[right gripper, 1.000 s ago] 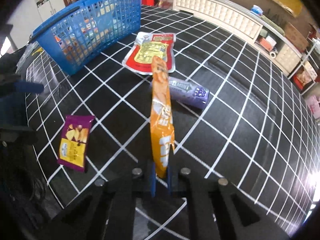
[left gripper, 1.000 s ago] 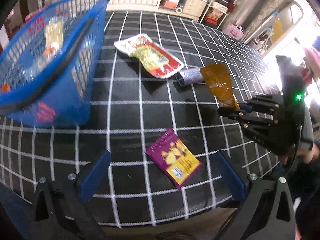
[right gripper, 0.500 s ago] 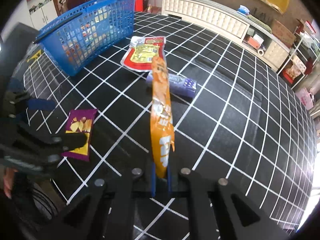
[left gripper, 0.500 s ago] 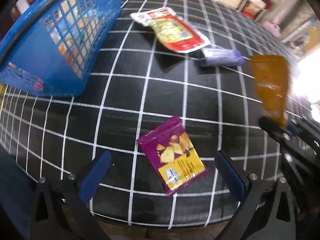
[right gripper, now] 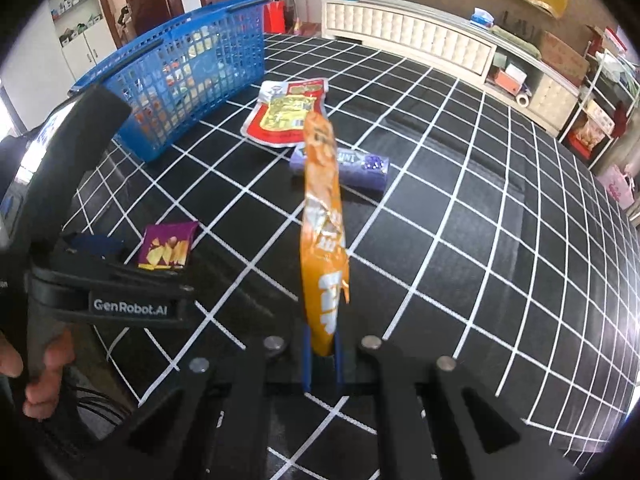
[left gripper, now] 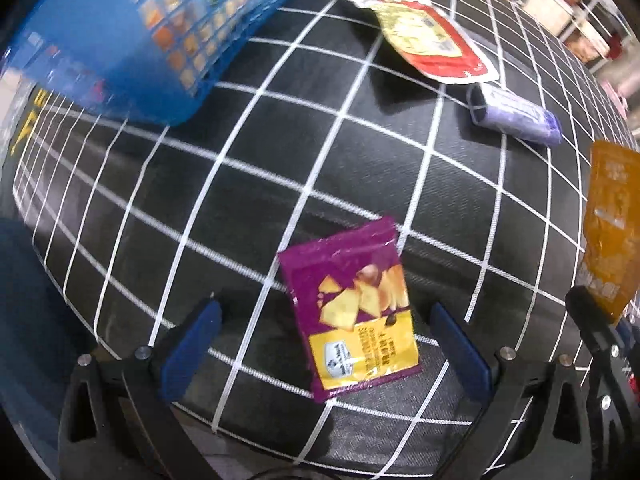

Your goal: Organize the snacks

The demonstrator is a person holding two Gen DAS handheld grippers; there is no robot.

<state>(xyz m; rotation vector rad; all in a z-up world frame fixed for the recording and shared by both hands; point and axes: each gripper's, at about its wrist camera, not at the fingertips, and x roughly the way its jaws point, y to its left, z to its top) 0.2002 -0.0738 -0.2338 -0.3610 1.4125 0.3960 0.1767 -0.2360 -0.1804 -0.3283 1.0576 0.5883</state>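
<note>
White lettering reading "GenRobot.AI" stands on the black body of the left tongs point(right gripper: 132, 307), seen from the right wrist view. The purple chip packet point(left gripper: 352, 312), orange snack bag point(right gripper: 323, 236), red and yellow pouch point(right gripper: 285, 114) and lavender pack point(right gripper: 344, 166) all carry printing, but it is too blurred or small to read.

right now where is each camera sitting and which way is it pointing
Left wrist: on the left gripper, looking down at the purple chip bag between its open blue fingers.
Right wrist: on the right gripper, facing across the table toward the blue basket; it pinches the orange packet; a hand shows.
Shared: chip bag, basket, orange packet, purple box.
</note>
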